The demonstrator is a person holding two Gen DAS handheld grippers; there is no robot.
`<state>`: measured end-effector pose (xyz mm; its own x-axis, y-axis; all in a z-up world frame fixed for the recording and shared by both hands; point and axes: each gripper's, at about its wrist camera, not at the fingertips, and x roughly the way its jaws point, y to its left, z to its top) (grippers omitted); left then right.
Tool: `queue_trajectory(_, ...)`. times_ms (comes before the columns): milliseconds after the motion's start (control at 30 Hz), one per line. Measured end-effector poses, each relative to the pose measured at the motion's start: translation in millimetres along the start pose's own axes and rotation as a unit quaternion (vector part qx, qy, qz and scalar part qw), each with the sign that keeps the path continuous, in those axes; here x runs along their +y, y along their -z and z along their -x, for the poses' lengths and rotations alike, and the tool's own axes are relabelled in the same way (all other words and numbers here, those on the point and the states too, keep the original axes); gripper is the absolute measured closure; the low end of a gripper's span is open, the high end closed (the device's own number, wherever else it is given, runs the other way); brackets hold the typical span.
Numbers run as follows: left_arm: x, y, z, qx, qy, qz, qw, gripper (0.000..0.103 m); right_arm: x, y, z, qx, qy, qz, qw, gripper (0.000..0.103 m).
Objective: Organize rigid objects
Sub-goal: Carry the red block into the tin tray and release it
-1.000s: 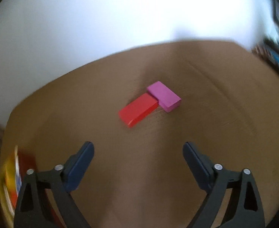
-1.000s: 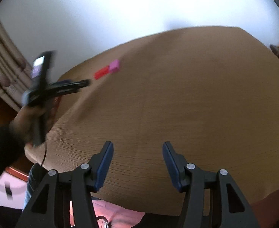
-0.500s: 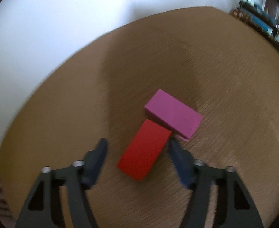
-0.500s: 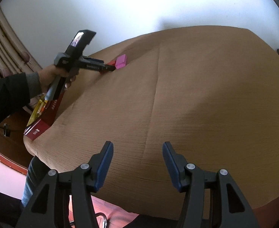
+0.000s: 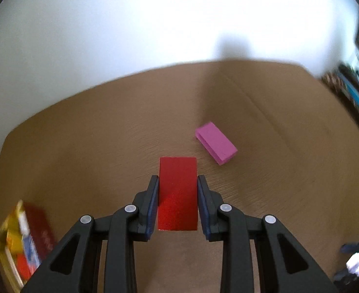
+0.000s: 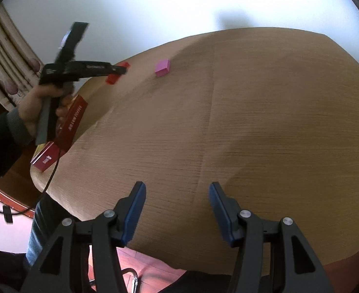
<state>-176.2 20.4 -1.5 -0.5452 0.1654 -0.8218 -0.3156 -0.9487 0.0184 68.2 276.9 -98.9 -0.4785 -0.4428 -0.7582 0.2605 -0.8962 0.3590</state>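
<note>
My left gripper (image 5: 177, 183) is shut on a red block (image 5: 177, 193) and holds it above the brown table (image 5: 81, 146). A pink block (image 5: 216, 142) lies on the table ahead and to the right of it. In the right wrist view the left gripper (image 6: 120, 69) holds the red block (image 6: 111, 79) at the far left, and the pink block (image 6: 162, 67) lies to its right. My right gripper (image 6: 177, 197) is open and empty over the near edge of the table (image 6: 252, 122).
A red and yellow box (image 5: 25, 239) lies at the table's left edge; it also shows in the right wrist view (image 6: 64, 131). Curtains (image 6: 5, 56) hang at the left. A white wall stands behind the table.
My left gripper closed on the red block and lifted it away from the pink block, which stays on the table. My right gripper has not moved.
</note>
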Motion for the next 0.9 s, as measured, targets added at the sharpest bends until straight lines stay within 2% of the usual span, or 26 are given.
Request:
queue_trajectory(167,22.1,4.4,52.3,-0.046,-0.055,0.058,0.9958,0.077,6.7,6.3,6.8,-0.008,0.002,0.006,1.000,0.048)
queue_trajectory(233,31.3,17.5,80.5,-0.063,-0.086,0.066,0.9921,0.077,11.1,8.3,5.4,-0.005,-0.004,0.007,1.000,0.048)
queue_trajectory(333,32.3,17.1,95.0,-0.077,-0.117,0.083,0.9866,0.077,17.2,6.5,6.9,-0.006,-0.011,0.010,1.000,0.048)
queue_trajectory(433,52.6,28.4,113.0,-0.083,-0.148,0.098,0.9806,0.077,25.5,5.2,9.6,-0.011,-0.013,0.025,1.000,0.048)
queue_trajectory(600,95.8,55.9,137.6,-0.084,-0.185,0.139,0.9693,0.077,28.0,9.5,3.9,0.001,-0.021,0.027,0.999,0.048)
queue_trajectory(900,147.2,105.8,137.5,-0.054,-0.212,0.189,0.9574,0.077,33.1,16.2,-0.3,0.012,-0.021,0.039,0.999,0.048)
